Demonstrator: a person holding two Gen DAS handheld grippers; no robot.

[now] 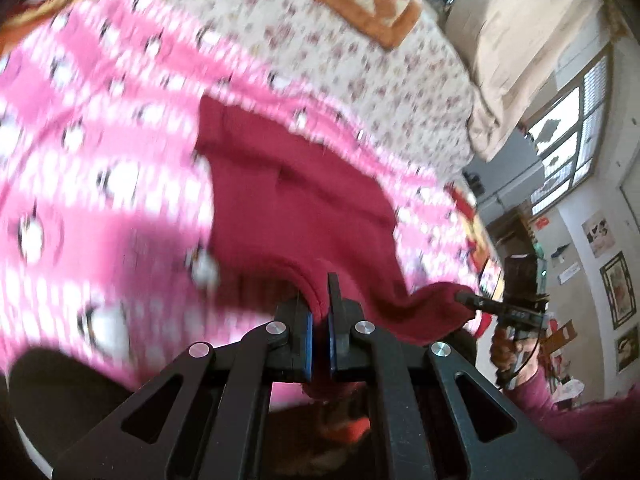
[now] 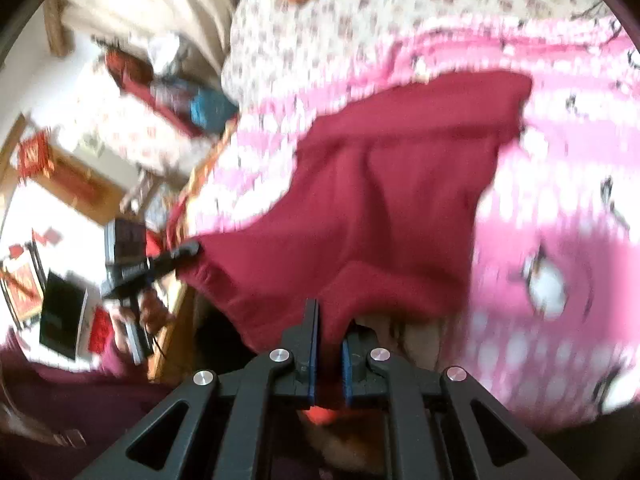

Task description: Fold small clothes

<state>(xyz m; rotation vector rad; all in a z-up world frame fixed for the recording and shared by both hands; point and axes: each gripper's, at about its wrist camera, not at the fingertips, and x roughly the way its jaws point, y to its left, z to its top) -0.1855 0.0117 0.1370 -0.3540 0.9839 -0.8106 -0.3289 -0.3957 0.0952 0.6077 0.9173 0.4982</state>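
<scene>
Garment (image 1: 296,208): small dark-red knit piece, hanging between the two grippers above a pink patterned blanket (image 1: 100,152) on a bed with a floral sheet (image 1: 340,52).

Left gripper (image 1: 320,312): clenched on a hemmed edge of the cloth; in its own view the fabric runs away from the jaws toward 12 o'clock. Right gripper (image 2: 330,344): likewise clamped on the same edge, fabric bunched between the blue pads (image 2: 313,356).

Key relation: held edge is the long axis, stretched gripper to gripper. From the left wrist, the other gripper sits at about 3 o'clock; from the right wrist, its partner sits at about 9 o'clock. The free body of the garment trails from that edge toward 12–1 o'clock, far end apparently still draped on the blanket.

Judgement: neither hand is nearer, both on the near edge. A fold would likely carry this edge toward 12 o'clock, over the trailing part. Motion blur heavy; finer detail uncertain.
</scene>
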